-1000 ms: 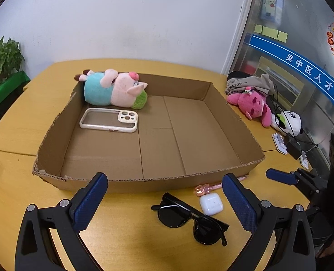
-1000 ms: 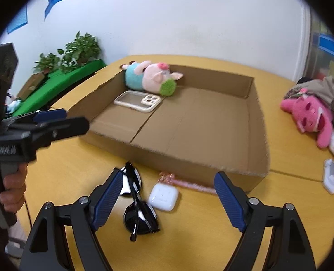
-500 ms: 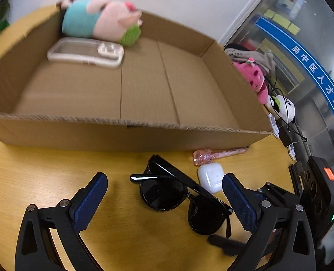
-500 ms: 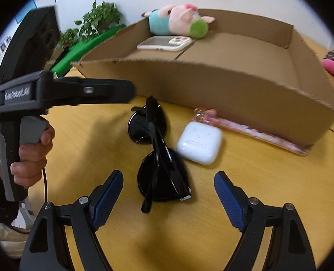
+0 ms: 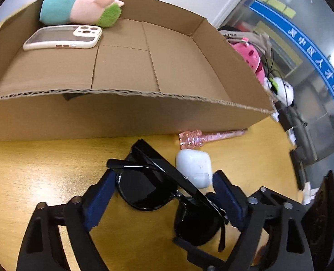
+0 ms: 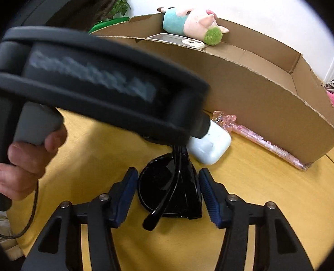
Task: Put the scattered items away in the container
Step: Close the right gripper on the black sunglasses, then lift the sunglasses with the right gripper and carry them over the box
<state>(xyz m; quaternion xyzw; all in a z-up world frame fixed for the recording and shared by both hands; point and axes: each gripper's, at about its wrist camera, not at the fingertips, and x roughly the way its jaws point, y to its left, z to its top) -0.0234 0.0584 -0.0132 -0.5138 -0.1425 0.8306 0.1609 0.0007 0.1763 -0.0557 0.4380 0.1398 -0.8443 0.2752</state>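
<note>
Plush pig [image 5: 81, 4] and clear phone case [image 5: 62, 37] already in the shallow brown cardboard box [image 5: 121, 115]. Black plastic sunglasses [image 5: 167, 187], white earbud case [image 5: 195, 167] and pink glitter pen [image 5: 209, 136] remain on the yellow table [image 5: 42, 162]. Left gripper [image 5: 164, 194] and right gripper [image 6: 168, 194] both closing around the sunglasses, pads not yet pressing.

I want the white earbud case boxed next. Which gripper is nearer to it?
Left. The left gripper, closing around the sunglasses, has one finger right beside the earbud case. The right gripper straddles the sunglasses' other lens, with the case farther ahead.

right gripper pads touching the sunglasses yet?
Apart. The right wrist view shows yellow table between each pad of the closing right gripper and the sunglasses, which lie between the jaws.
</note>
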